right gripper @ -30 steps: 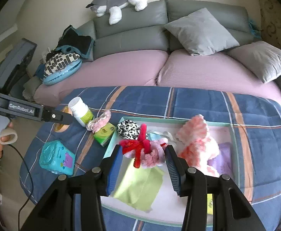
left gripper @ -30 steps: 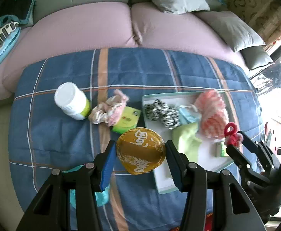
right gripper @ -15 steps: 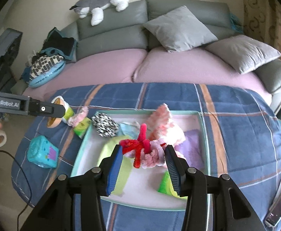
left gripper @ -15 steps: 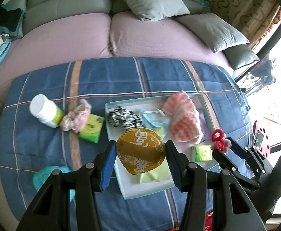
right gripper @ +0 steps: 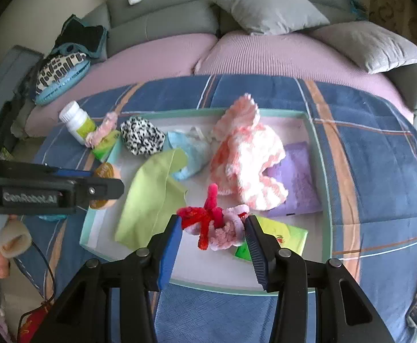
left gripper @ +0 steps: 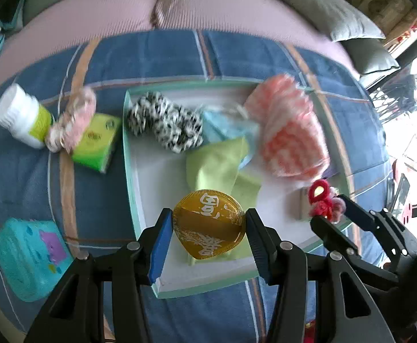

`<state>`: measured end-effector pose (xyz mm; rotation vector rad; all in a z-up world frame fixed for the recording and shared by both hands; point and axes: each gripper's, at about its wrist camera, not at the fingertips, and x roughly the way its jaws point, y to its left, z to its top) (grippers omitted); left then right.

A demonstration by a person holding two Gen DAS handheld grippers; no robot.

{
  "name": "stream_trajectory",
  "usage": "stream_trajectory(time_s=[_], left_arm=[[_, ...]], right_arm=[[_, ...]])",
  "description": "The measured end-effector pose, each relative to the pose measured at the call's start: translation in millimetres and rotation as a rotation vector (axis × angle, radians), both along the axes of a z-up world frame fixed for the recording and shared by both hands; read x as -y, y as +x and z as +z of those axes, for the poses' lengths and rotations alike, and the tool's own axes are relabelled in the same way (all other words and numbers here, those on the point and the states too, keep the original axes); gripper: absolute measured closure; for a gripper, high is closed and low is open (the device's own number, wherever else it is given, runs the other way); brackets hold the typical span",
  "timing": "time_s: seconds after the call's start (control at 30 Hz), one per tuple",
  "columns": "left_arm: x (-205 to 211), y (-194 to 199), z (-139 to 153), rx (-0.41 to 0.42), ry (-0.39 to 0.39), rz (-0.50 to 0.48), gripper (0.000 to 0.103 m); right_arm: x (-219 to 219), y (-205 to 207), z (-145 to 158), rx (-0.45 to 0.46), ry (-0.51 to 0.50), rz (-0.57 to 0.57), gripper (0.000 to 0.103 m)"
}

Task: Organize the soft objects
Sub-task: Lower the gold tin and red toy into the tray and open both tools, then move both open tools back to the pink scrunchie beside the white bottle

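**Soft items carried down over the tray, one in each gripper**

Soft pink-and-red chenille flower point(right gripper: 214, 223) sits clamped between the pads of the right gripper point(right gripper: 212, 241), hanging just above the near part of the shallow green-rimmed tray point(right gripper: 319, 171). The left gripper point(left gripper: 208, 235) is closed on a flat gold disc point(left gripper: 208, 224), held over the tray's near left corner, above the lime cloth point(left gripper: 217, 165). Inside the tray lie the black-and-white scrunchie point(left gripper: 165, 124), a pale blue pouch point(right gripper: 185, 154), the pink-and-white knitted piece point(right gripper: 248, 165), a purple cloth point(right gripper: 294, 177) and a green packet point(right gripper: 282, 235). Outside the tray's left rim rest a pink scrunchie point(left gripper: 74, 121), a second green packet point(left gripper: 97, 143), a white bottle point(left gripper: 22, 115) and a teal box point(left gripper: 31, 257).

Risks, as I judge them: the two grippers are close over the same tray, so releasing together could make them knock. The disc looks rigid rather than soft; dropping it here may put it in the wrong place. The light flower could snag on a pad when released.

Compared with a second ago, both grippers have dropped lower, and the left one has shifted from the blanket beside the tray to over its interior. Neither grip has changed.
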<state>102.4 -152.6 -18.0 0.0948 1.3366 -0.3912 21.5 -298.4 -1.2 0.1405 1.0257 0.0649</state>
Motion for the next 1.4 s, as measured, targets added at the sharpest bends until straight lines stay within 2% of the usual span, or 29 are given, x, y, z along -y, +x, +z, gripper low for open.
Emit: stream_trajectory(time_s=[0.27, 0.6, 0.63, 0.67, 0.7, 0.77, 1.13, 1.2, 1.23, 1.27, 1.3, 1.4], left_arm=[[-5, -2, -20, -0.038, 0.0, 0.018, 0.05], [-4, 1, -7, -0.022, -0.017, 0.008, 0.049], [-3, 0, -4, -0.019, -0.017, 0.007, 0.045], [-2, 0, -2, -0.015, -0.017, 0.004, 0.039], [-1, 0, 0, -0.009, -0.017, 0.002, 0.038], [-1, 0, 4, 0.001, -0.014, 0.0, 0.037], [-13, 4, 13, 0.039, 0.005, 0.021, 0.036], [-18, 4, 17, 0.065, 0.012, 0.031, 0.029], [-17, 4, 18, 0.093, 0.018, 0.04, 0.019], [-18, 4, 21, 0.129, 0.027, 0.05, 0.011], [-20, 4, 24, 0.162, 0.037, 0.061, 0.009], [-26, 7, 28, 0.203, 0.048, 0.09, 0.008]], right_arm=[[-5, 5, -18, -0.039, 0.002, 0.009, 0.054], [-5, 5, -12, -0.025, -0.009, 0.01, 0.054], [-5, 5, -11, -0.025, -0.012, 0.01, 0.054], [-6, 5, -10, -0.024, -0.016, 0.01, 0.051], [-6, 5, -10, -0.024, -0.019, 0.008, 0.042], [-5, 5, -9, -0.02, -0.028, 0.002, 0.035], [-5, 5, -7, -0.02, -0.06, -0.001, 0.033], [-5, 5, -6, -0.017, -0.074, -0.006, 0.024], [-5, 5, -6, -0.014, -0.084, -0.01, 0.02], [-5, 5, -6, -0.01, -0.096, -0.015, 0.011], [-5, 5, -6, -0.006, -0.108, -0.022, 0.001], [-1, 5, -7, -0.007, -0.117, -0.044, 0.0]])
